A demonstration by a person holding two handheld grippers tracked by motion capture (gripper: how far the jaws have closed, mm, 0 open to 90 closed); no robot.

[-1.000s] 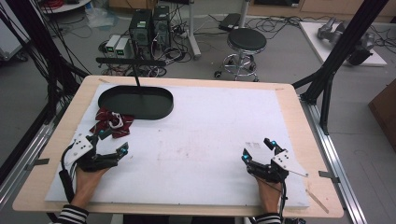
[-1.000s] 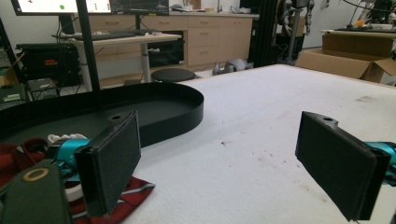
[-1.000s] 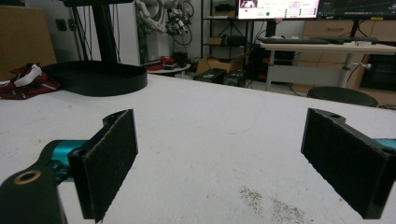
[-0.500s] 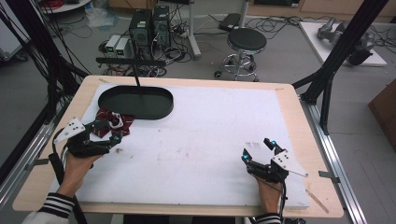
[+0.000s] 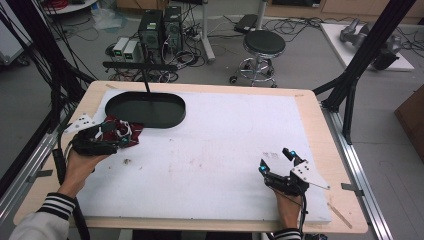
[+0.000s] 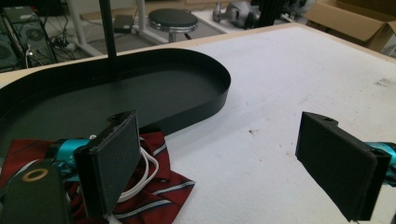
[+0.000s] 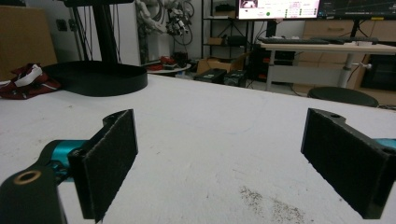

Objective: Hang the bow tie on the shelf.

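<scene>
Left gripper (image 5: pixel 114 136): jaws spread wide, one jaw over the red striped cloth (image 6: pixel 154 196), which lies on the white table (image 5: pixel 225 150) just beside the black tray (image 5: pixel 145 107). Right gripper (image 5: pixel 277 162): jaws spread, holding nothing, well apart from the cloth

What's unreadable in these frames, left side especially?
- Red striped cloth: left gripper view, its near part hidden behind the left jaw and cut by the bottom edge.
- White cord on it: ends hidden behind that jaw.
- High view: left gripper covers the cloth's left part; contact unclear.
- Dark speck: too small to identify.
</scene>
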